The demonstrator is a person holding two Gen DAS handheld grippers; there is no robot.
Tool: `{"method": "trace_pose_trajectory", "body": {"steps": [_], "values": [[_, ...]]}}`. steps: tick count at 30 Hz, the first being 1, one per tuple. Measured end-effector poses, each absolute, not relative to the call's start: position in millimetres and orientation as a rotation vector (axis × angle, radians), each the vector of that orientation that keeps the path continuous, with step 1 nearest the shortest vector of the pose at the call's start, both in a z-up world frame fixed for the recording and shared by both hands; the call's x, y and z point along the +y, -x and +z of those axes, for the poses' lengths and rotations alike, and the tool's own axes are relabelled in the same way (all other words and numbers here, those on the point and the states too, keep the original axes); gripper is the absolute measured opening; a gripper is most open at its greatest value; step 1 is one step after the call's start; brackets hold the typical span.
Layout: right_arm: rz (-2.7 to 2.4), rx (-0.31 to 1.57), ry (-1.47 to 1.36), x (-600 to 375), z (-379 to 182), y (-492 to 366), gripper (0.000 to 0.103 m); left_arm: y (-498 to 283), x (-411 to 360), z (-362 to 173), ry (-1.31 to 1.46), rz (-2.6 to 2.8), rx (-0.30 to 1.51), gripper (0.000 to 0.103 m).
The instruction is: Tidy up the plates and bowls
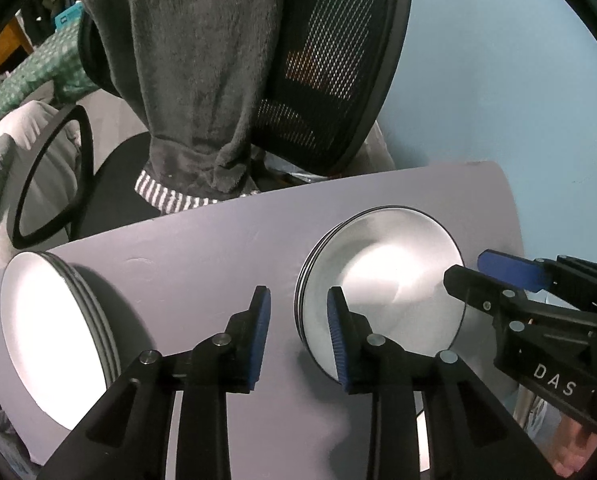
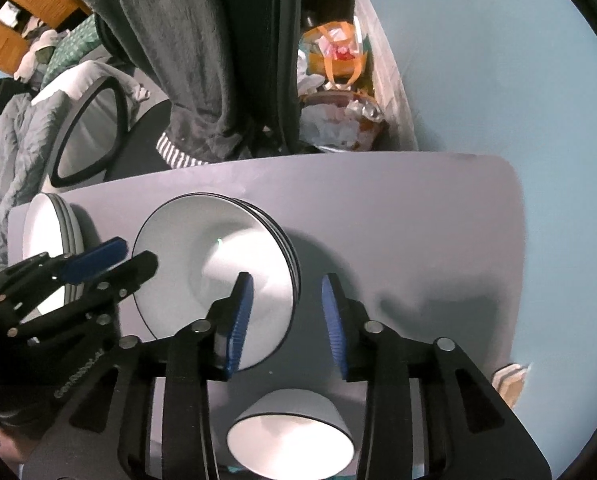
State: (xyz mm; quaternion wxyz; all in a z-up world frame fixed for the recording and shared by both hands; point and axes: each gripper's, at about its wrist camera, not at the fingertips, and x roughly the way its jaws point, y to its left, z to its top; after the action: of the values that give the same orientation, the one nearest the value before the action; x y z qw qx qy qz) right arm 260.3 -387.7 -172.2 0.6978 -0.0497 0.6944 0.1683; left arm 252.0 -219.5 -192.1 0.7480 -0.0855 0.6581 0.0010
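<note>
A stack of white plates (image 1: pixel 382 280) lies in the middle of the grey table (image 1: pixel 202 248); it also shows in the right wrist view (image 2: pixel 214 272). A second plate stack (image 1: pixel 54 332) lies at the table's left end, also seen in the right wrist view (image 2: pixel 52 228). A white bowl (image 2: pixel 290 436) sits near the front edge, under the right gripper. My left gripper (image 1: pixel 298 312) is open and empty, just left of the middle stack. My right gripper (image 2: pixel 286 304) is open and empty, over that stack's right rim; it shows in the left wrist view (image 1: pixel 468 270).
A black mesh office chair (image 1: pixel 338 80) draped with a dark grey robe (image 1: pixel 190 80) stands behind the table. A blue wall (image 2: pixel 478 80) is at the right. A bed with bedding (image 2: pixel 14 140) lies at the left. Bags (image 2: pixel 338 80) sit behind the chair.
</note>
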Motion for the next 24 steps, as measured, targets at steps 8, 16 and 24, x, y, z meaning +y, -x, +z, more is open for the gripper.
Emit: {"method": "trace_pose_trajectory", "body": {"steps": [8, 16, 24], "values": [[0.385, 1.484, 0.131, -391, -146, -247, 0.055, -234, -223, -161, 0.162, -0.007, 1.38, 0.043], [0.378, 1.437, 0.138, -398, -122, -234, 0.064, -217, -231, -141, 0.166, -0.054, 1.361, 0.056], [0.354, 1.409, 0.156, -407, -108, -221, 0.064, -199, -237, -133, 0.168, -0.086, 1.36, 0.058]]}}
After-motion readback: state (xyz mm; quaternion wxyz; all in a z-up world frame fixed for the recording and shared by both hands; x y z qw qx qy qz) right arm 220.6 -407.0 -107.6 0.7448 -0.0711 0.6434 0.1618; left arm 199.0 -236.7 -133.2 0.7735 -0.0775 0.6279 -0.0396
